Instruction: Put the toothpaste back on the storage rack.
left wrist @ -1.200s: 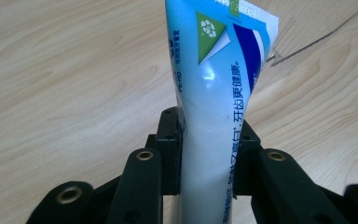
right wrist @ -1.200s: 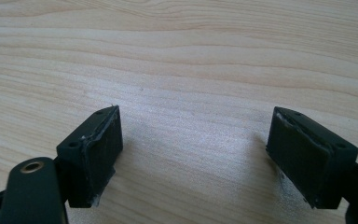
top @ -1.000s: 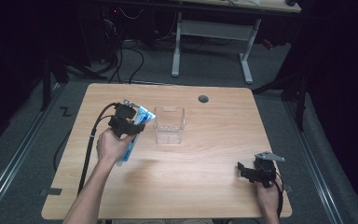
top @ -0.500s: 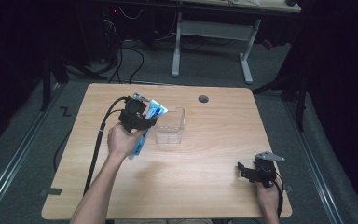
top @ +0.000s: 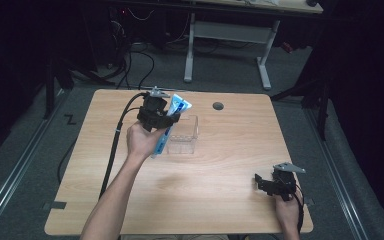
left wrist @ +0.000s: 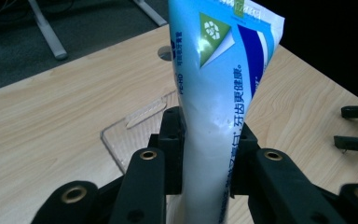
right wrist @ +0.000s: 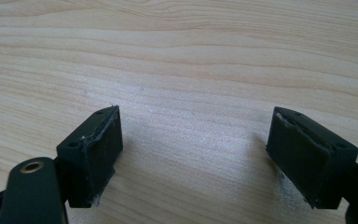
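Observation:
My left gripper is shut on a blue and white toothpaste tube, which it holds up on a slant just left of a clear plastic box at the table's middle back. In the left gripper view the tube rises between the black jaws of the left gripper, whose pads press on its white lower part, and the clear box lies behind them. My right gripper rests low at the front right of the table, and in its own view the right gripper is open over bare wood.
The wooden table has a round cable hole at its back. A black cable trails from the left gripper over the left side. Beyond the far edge stands another desk's white frame. The right gripper shows far off in the left gripper view.
My left hand has carried the tube to the right and upward, closer to the clear box. The right gripper has stayed where it was.

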The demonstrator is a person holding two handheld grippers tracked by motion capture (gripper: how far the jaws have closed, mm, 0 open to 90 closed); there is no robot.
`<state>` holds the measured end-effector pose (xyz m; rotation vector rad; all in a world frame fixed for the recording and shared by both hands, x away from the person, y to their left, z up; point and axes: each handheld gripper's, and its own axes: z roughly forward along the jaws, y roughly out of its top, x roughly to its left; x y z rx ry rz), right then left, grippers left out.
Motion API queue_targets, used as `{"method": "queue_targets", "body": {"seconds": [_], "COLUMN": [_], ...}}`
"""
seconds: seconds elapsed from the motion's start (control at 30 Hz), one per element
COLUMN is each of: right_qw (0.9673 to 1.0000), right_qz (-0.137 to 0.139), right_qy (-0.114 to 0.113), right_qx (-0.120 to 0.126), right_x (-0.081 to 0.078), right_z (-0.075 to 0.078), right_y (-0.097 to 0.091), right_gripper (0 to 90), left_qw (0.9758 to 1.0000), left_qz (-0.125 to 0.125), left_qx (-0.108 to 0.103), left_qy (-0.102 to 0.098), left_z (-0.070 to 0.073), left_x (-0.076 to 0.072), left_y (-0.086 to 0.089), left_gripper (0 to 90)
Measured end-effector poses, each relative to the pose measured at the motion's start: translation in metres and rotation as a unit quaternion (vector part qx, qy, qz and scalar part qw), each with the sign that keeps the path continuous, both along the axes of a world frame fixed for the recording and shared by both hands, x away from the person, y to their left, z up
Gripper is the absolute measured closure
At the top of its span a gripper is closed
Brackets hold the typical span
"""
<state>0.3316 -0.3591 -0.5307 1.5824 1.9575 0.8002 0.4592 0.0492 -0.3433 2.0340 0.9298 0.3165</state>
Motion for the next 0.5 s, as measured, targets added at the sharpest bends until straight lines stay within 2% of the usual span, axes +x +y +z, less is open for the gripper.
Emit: {"method": "queue_targets", "body": {"seconds": [0.17, 0.33, 0.5], "right_qw": [1.0, 1.0, 1.0], "right_qz": [0.0, 0.0, 0.0], "right_qy": [0.0, 0.0, 0.0], "right_qx": [0.0, 0.001, 0.0], "right_x": [0.0, 0.0, 0.0], "right_z": [0.0, 0.0, 0.0], "right_y": [0.0, 0.0, 0.0], "right_gripper": [18.1, 18.1, 18.1], "left_qw": [0.9999, 0.9991, 0.9987], "left_qz": [-0.001, 0.009, 0.012], "left_qx": [-0.011, -0.027, -0.026], "left_qy": [-0.01, -0.031, -0.043], "left_z": [0.006, 0.012, 0.016], "left_x": [0.009, 0.019, 0.026], "left_y": [-0.011, -0.02, -0.028], "left_gripper": [73.3, 73.2, 73.3]}}
